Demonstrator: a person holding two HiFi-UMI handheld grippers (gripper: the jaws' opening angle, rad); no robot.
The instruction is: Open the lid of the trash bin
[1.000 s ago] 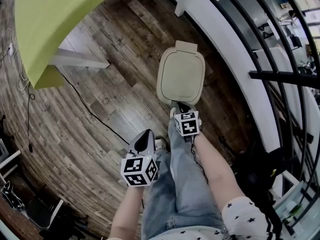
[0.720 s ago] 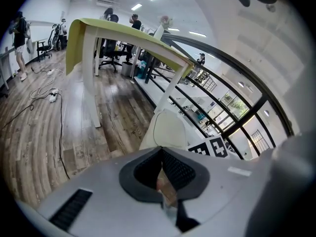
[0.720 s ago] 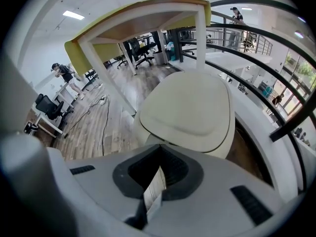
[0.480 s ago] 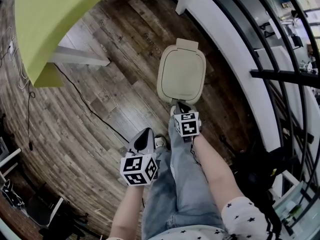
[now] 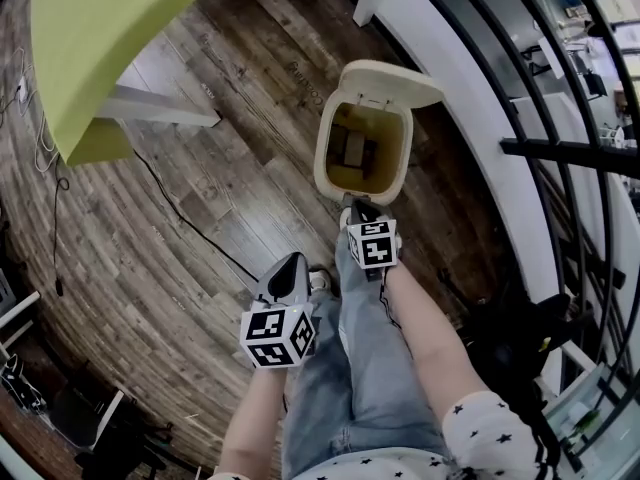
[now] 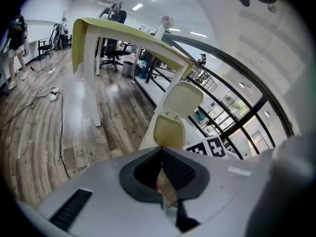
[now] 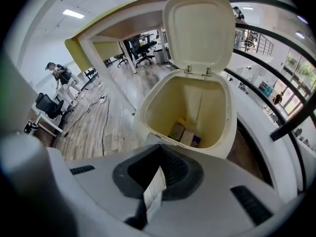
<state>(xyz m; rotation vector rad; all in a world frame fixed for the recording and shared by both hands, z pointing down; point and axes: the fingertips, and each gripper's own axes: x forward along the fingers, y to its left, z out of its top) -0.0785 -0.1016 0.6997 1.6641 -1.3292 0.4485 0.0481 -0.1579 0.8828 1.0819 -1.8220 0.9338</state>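
A cream trash bin [image 5: 322, 158] stands on the wood floor with its lid [image 5: 395, 80] swung up and back. Small boxes [image 5: 350, 148] lie at its bottom. My right gripper [image 5: 358, 209] sits at the bin's near rim, jaws shut on a white paper slip [image 7: 154, 189]. In the right gripper view the open bin [image 7: 140, 117] and raised lid [image 7: 197, 28] fill the space just beyond the gripper [image 7: 160, 149]. My left gripper [image 5: 293, 265] hangs lower left, apart from the bin, jaws shut [image 6: 161, 149]; something brownish shows behind its tips. The left gripper view shows the bin [image 6: 168, 132] ahead.
A yellow-green table [image 5: 110, 38] with a white leg [image 5: 160, 118] stands to the left. A black cable [image 5: 180, 218] runs across the floor. A white ledge and black railing [image 5: 480, 118] close off the right side. The person's jeans [image 5: 360, 368] are below.
The bin's lid was flat shut in both earlier frames and has now sprung up, showing the inside. Both grippers have hardly moved.
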